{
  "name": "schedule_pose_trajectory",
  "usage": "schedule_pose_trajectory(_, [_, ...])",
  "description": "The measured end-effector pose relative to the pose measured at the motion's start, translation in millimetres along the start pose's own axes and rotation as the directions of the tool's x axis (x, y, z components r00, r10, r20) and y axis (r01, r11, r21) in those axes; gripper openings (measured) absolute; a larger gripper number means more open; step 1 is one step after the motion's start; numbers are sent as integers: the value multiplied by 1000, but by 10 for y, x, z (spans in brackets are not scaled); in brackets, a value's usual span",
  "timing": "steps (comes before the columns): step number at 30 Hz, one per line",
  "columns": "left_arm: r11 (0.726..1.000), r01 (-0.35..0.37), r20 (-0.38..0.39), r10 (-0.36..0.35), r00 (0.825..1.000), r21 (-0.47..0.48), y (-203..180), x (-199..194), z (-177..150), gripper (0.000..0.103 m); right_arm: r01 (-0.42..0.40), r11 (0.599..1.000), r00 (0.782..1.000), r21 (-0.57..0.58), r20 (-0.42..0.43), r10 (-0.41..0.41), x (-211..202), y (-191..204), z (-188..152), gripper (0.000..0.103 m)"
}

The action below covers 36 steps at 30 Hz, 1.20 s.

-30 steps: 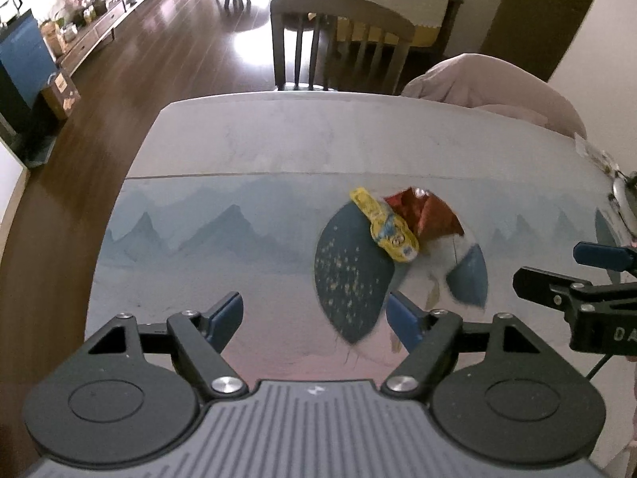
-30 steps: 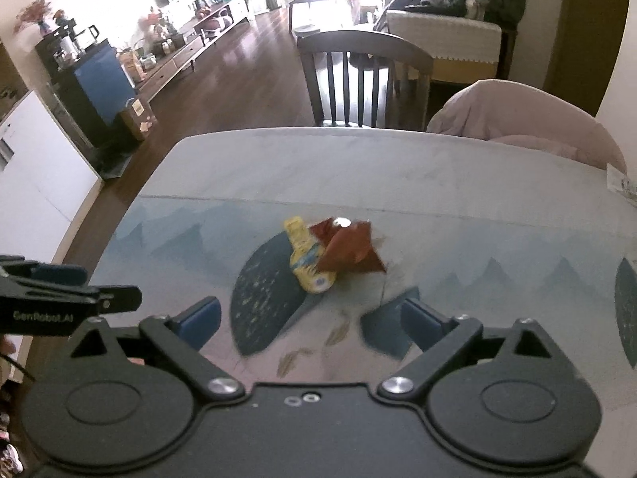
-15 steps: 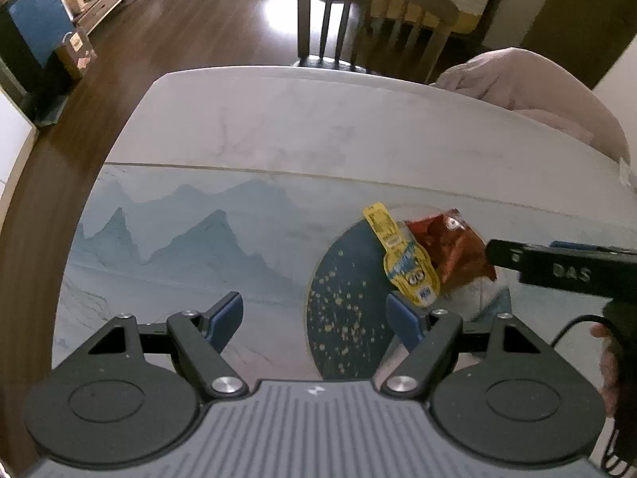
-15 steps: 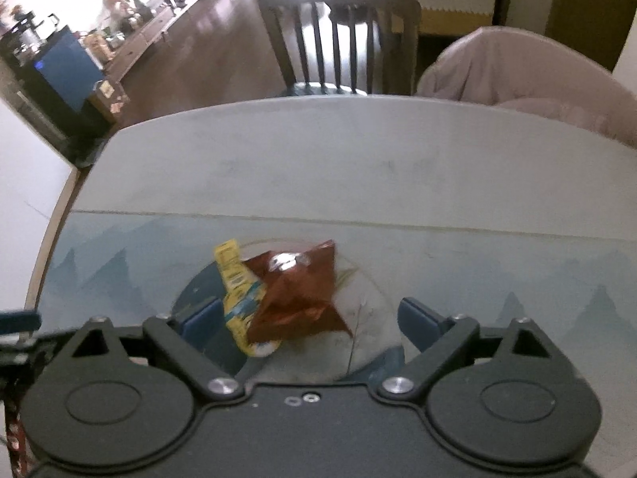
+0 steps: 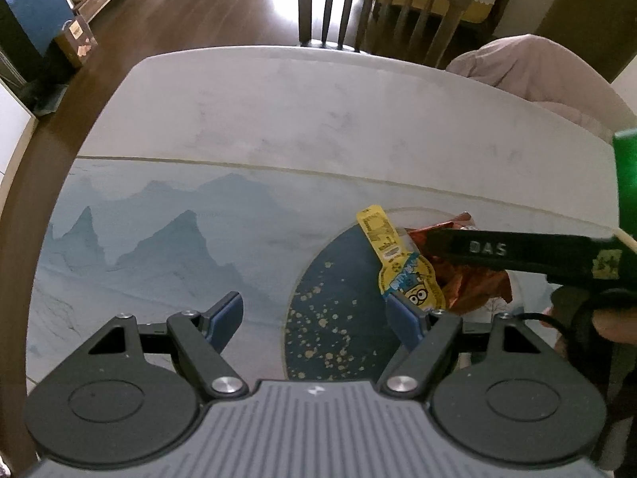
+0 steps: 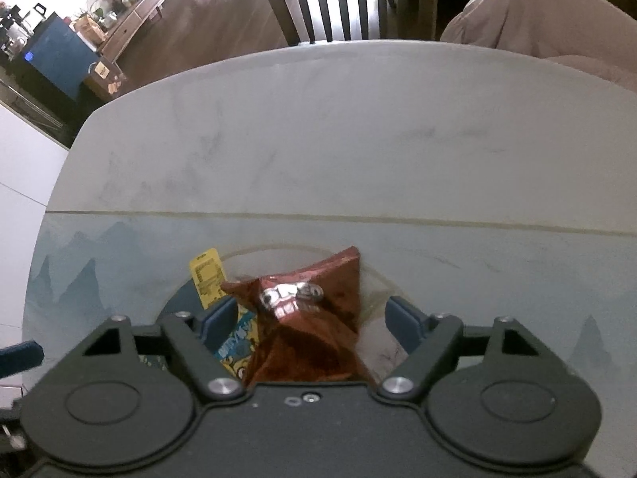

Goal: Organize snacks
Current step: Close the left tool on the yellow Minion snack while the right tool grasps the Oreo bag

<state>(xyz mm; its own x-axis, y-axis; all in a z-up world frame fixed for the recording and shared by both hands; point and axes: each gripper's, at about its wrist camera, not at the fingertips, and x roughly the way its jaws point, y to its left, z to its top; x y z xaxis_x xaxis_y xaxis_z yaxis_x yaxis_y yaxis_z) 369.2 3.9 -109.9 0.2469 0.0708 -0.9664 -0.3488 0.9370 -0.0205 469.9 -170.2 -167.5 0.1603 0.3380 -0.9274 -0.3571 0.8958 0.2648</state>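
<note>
A dark red snack bag [image 6: 306,330] lies on the table mat with a yellow snack packet [image 6: 207,279] beside it on the left. My right gripper [image 6: 310,318] is open, its jaws on either side of the red bag, which fills the gap. In the left wrist view the yellow packet [image 5: 402,263] and red bag [image 5: 473,286] lie at the right, partly hidden by the right gripper's black arm [image 5: 517,251]. My left gripper [image 5: 318,314] is open and empty; its right finger [image 5: 402,318] is next to the yellow packet.
The table [image 5: 318,99] has a pale far half and a blue mountain-print mat [image 5: 159,239] near me. A wooden chair [image 5: 378,4] and a pink-covered seat [image 5: 537,71] stand behind the far edge. The floor drops off at the left.
Both grippers have moved forward and down toward the snacks. The right gripper now straddles the red bag, and its arm now crosses over the bag in the left wrist view.
</note>
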Motion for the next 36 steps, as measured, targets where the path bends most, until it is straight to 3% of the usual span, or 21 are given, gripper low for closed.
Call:
schedule_pose_trajectory(8, [1000,8,-31,-8,999,13,-202,215,29,79,-3,1000,1000,-15,-13,3,11,-57,-30,76])
schedule_pose_trajectory(13, [1000,10,-42,-9,999,27,-330,351,54,79,-8,1000,1000,-15,6,9,-40,-116,-57,63])
schedule_pose_trajectory(19, [999,14,-48,-12,999,39,-464,493,74,79,-2,1000,1000,-26,27,2,-134,-267,-112,54])
schedule_pose_trajectory(30, [998,30,-79,-33,996,-47,-573,899,167,79,71,997,995,-14,69,-70,-339,-684,-217,51])
schedule_pose_trajectory(36, [1000,-4,-61,2,998,-26,-736,937,126,78,82,996,994,-24,76,-80,-385,-711,-298,51])
